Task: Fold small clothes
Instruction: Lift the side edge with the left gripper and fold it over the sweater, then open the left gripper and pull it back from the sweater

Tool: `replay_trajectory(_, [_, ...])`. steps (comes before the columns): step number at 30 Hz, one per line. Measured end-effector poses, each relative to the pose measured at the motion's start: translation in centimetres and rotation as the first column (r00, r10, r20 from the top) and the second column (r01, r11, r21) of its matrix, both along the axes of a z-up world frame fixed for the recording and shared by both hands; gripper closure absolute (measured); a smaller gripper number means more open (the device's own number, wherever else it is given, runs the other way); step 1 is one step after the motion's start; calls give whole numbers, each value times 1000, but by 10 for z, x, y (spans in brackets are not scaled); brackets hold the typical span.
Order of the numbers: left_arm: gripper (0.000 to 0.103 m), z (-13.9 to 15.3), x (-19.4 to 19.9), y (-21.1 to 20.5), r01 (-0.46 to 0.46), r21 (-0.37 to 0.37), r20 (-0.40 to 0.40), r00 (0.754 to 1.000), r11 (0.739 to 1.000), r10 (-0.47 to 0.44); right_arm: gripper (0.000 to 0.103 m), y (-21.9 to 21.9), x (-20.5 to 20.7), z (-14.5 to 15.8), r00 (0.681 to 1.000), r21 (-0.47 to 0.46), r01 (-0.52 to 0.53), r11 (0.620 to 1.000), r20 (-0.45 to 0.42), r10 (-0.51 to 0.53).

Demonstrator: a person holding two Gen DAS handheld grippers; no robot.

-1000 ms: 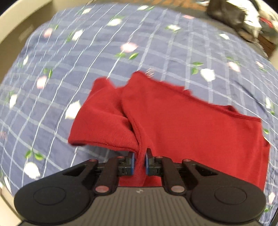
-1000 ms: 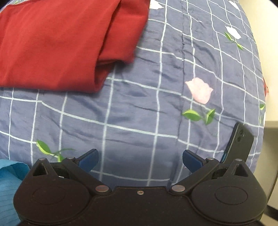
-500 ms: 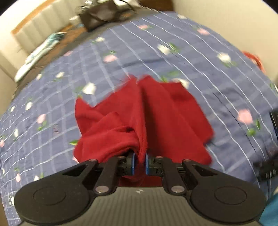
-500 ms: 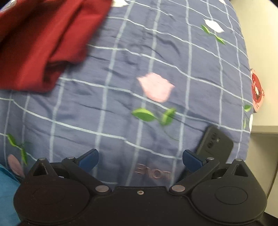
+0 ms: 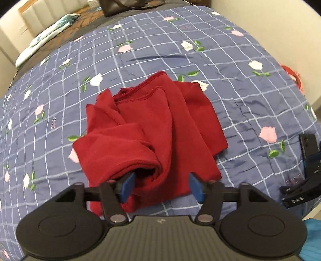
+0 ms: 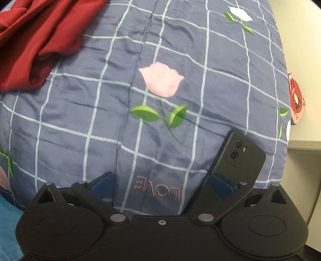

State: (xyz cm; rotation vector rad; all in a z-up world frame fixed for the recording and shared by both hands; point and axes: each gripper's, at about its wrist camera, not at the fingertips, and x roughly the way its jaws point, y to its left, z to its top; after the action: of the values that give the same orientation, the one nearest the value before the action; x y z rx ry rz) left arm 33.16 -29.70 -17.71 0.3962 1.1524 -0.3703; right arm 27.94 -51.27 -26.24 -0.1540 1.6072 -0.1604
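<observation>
A dark red garment (image 5: 152,128) lies loosely folded in a rumpled heap on the blue flowered bedspread (image 5: 160,46). My left gripper (image 5: 161,186) stands open at its near edge, with a roll of the cloth lying between the blue pads and no grip on it. In the right wrist view only a corner of the red garment (image 6: 34,44) shows at the upper left. My right gripper (image 6: 161,184) is open over bare bedspread (image 6: 160,60), well to the right of the garment. It also appears at the right edge of the left wrist view as the right gripper (image 5: 301,186).
A black phone (image 6: 234,156) lies by my right gripper's right finger, near the bed's edge. Turquoise cloth (image 6: 8,224) shows at the lower left. A dark bag (image 5: 124,6) and a pale pillow (image 5: 44,38) lie at the bed's far end. A red round item (image 6: 297,98) sits beyond the right side.
My left gripper carried the red cloth over onto itself while swinging round, then opened and let it go. The right gripper stayed open and drifted right, toward the phone.
</observation>
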Motion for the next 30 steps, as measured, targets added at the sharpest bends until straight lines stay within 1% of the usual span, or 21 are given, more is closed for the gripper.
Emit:
replay_trajectory(1, [29, 3, -1, 4, -19, -7, -3, 1000, 1000, 19, 0, 4, 6, 0, 1000, -7, -4, 1000, 8, 4])
replay_trajectory(4, [19, 10, -5, 23, -90, -38, -13, 996, 995, 90, 0, 12, 18, -4, 999, -26, -10, 1000, 34, 11])
replay_trajectory(7, [16, 16, -8, 48, -153, -66, -38, 988, 986, 150, 0, 21, 25, 0, 999, -29, -9, 1000, 52, 11])
replay_trajectory(11, [12, 18, -7, 81, -254, -57, -53, 967, 966, 251, 0, 39, 30, 3, 998, -30, -21, 999, 57, 23])
replay_trajectory(14, [10, 20, -4, 108, -335, -43, -54, 942, 941, 332, 0, 52, 32, 4, 997, -33, -22, 999, 67, 24])
replay_trajectory(17, [9, 22, 0, 134, -405, -32, -56, 914, 914, 403, 0, 64, 33, 7, 995, -35, -21, 999, 95, 24])
replay_trajectory(19, [6, 23, 3, 152, -444, -31, -60, 895, 895, 442, 0, 75, 35, 10, 994, -38, -18, 999, 108, 22])
replay_trajectory(22, [1, 22, 8, 175, -495, -20, -61, 868, 869, 493, 0, 93, 39, 11, 995, -33, -21, 999, 99, 24])
replay_trajectory(27, [1, 8, 18, 210, -575, 43, -103, 811, 817, 576, 0, 121, 29, 11, 996, -32, -46, 998, 75, 48])
replay_trajectory(29, [1, 2, 22, 222, -595, 70, -121, 792, 801, 599, 0, 129, 26, 17, 995, -39, -29, 999, 97, 33])
replay_trajectory(30, [1, -1, 23, 226, -601, 84, -125, 785, 795, 607, 0, 132, 25, 22, 992, -38, -14, 999, 124, 19])
